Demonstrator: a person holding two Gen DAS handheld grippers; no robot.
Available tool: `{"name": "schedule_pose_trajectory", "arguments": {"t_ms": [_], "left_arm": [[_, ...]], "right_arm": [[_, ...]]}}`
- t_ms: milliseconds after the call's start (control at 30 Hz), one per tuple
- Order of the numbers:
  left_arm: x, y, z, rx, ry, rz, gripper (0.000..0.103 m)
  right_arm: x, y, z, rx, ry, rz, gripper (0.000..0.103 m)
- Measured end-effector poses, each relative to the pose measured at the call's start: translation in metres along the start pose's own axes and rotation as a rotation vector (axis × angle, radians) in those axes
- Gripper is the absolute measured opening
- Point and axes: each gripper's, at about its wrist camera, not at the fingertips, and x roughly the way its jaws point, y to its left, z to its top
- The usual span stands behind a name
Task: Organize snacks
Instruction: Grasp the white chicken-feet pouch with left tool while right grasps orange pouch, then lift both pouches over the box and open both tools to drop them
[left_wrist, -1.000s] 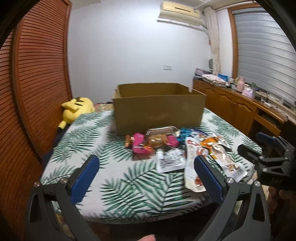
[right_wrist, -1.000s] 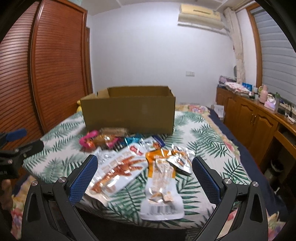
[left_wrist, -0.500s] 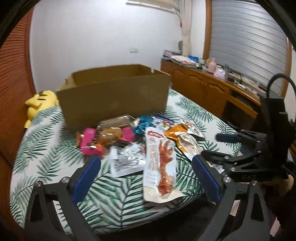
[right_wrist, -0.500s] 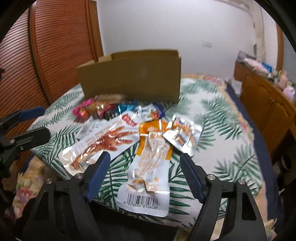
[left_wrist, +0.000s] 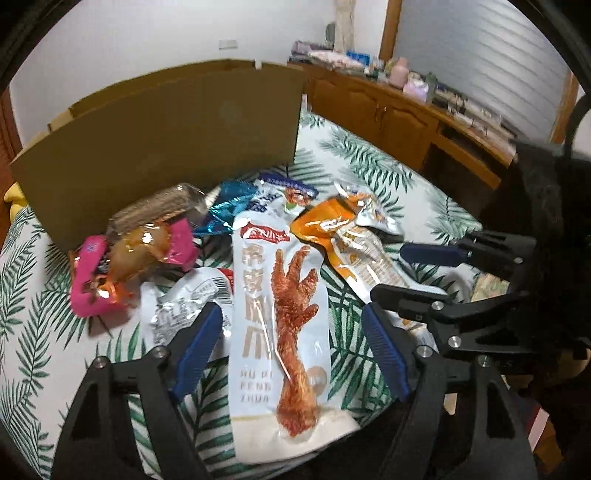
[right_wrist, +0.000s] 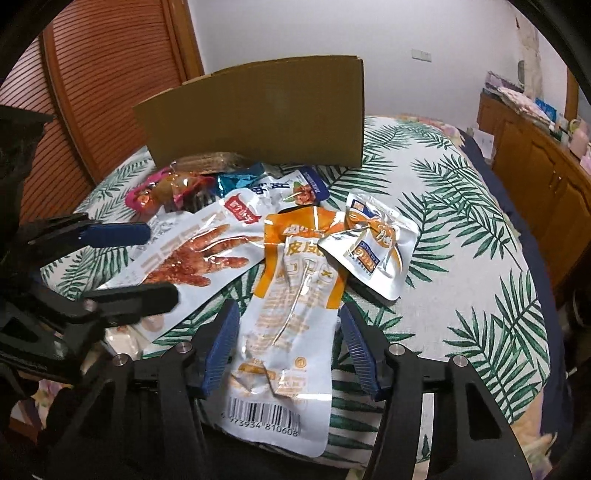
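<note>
Here, the surface is a bed (right_wrist: 461, 229) under a palm-leaf cover, with the cardboard box (right_wrist: 258, 110) standing open toward its far side and the snack pile in front of it. Two long packets overhang the near edge: the chicken-claw packet (left_wrist: 284, 317) and, nearer the right edge, the orange packet (right_wrist: 291, 314). The left gripper (left_wrist: 291, 350) straddles the claw packet, the right gripper (right_wrist: 288, 347) the orange one. Both sets of jaws have just been closing, each with its packet between them; the pads look apart from the film, so nothing is held. Best to pinch each packet at its overhanging end, then lift it clear before carrying it to the box.
</note>
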Motion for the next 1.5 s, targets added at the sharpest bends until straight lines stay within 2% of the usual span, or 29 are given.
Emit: {"name": "schedule_pose_trajectory", "arguments": {"t_ms": [100, 200, 267, 400, 567, 633, 700, 867, 1000, 1100, 1233, 1500], "left_arm": [[0.008, 0.0, 0.002, 0.008, 0.03, 0.005, 0.078], [0.011, 0.0, 0.004, 0.015, 0.028, 0.01, 0.078], [0.014, 0.001, 0.005, 0.016, 0.033, -0.007, 0.068], [0.024, 0.004, 0.006, 0.026, 0.054, 0.017, 0.047], [0.022, 0.011, 0.005, 0.02, 0.041, -0.005, 0.041], [0.018, 0.012, 0.005, 0.021, 0.034, -0.005, 0.033], [0.012, 0.015, 0.004, 0.015, 0.027, -0.015, 0.03], [0.01, 0.019, 0.001, 0.006, 0.024, -0.031, 0.03], [0.007, 0.02, -0.001, 0.005, 0.01, -0.036, 0.027], [-0.002, 0.022, -0.005, -0.002, -0.007, -0.036, 0.025], [-0.012, 0.031, -0.012, -0.011, -0.028, -0.033, 0.025], [-0.038, 0.043, -0.021, -0.044, -0.087, -0.028, 0.024]], "right_arm": [[0.004, -0.001, 0.001, -0.005, 0.006, -0.006, 0.058], [0.007, -0.002, 0.002, -0.007, 0.014, -0.01, 0.058], [0.008, -0.004, 0.002, -0.004, 0.015, -0.009, 0.059], [0.011, -0.004, 0.004, -0.011, 0.017, -0.019, 0.059], [0.015, -0.003, 0.006, -0.015, 0.02, -0.024, 0.06], [0.017, -0.002, 0.008, -0.02, 0.022, -0.03, 0.06], [0.019, -0.001, 0.01, -0.027, 0.025, -0.037, 0.06], [0.029, 0.009, 0.017, -0.088, 0.048, -0.075, 0.063], [0.033, 0.008, 0.021, -0.088, 0.059, -0.072, 0.062], [0.034, 0.007, 0.023, -0.092, 0.064, -0.073, 0.059], [0.035, 0.011, 0.025, -0.113, 0.074, -0.054, 0.051], [0.034, 0.017, 0.026, -0.13, 0.072, -0.035, 0.048]]}}
